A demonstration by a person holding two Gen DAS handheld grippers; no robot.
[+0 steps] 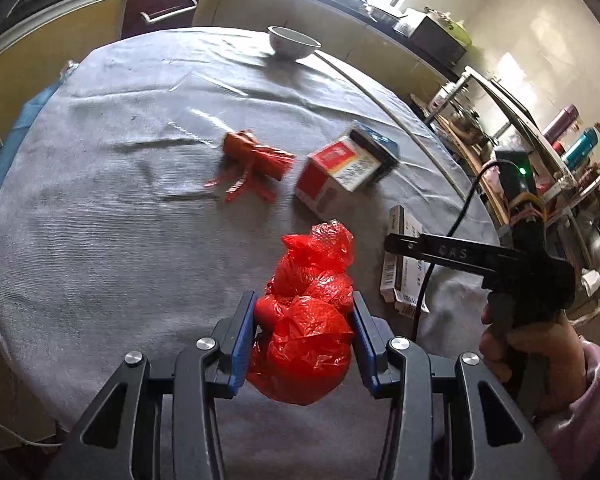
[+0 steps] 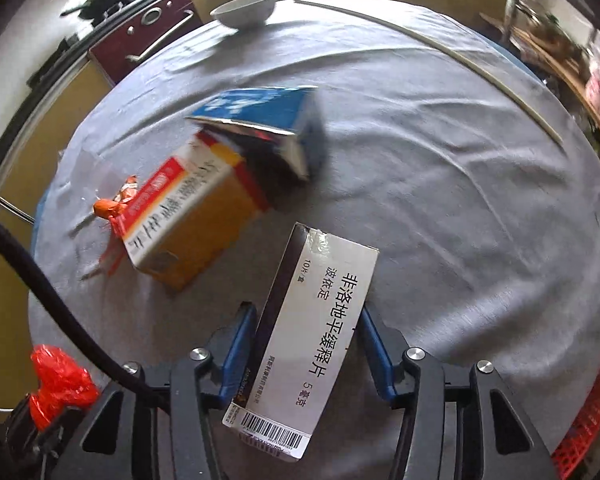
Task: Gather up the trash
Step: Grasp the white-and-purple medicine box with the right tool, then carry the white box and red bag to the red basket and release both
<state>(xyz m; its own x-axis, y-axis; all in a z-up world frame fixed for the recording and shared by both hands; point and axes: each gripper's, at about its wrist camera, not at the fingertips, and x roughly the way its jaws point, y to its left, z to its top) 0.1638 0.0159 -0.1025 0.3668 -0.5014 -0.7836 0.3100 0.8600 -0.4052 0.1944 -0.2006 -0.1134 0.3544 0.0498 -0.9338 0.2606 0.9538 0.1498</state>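
My left gripper (image 1: 303, 298) is shut on a crumpled red plastic bag (image 1: 304, 340), held just above the grey tablecloth (image 1: 100, 220); the bag also shows in the right wrist view (image 2: 58, 380). My right gripper (image 2: 306, 310) is shut on a white medicine box (image 2: 312, 340) that stands tilted between its blue pads. From the left wrist view that gripper (image 1: 392, 245) is side-on over the same box (image 1: 406, 276). Farther out on the cloth lie a red-and-yellow carton (image 2: 188, 224), a blue box (image 2: 268, 120) leaning on it, and an orange wrapper (image 1: 256, 156).
A white bowl (image 1: 294, 42) stands at the table's far edge, and a thin white stick (image 2: 440, 48) lies along the right rim. A red mesh basket (image 2: 592, 420) sits low at the right. A shelf rack (image 1: 540, 152) with bottles stands beyond the table. A hand (image 1: 540, 348) holds the right gripper.
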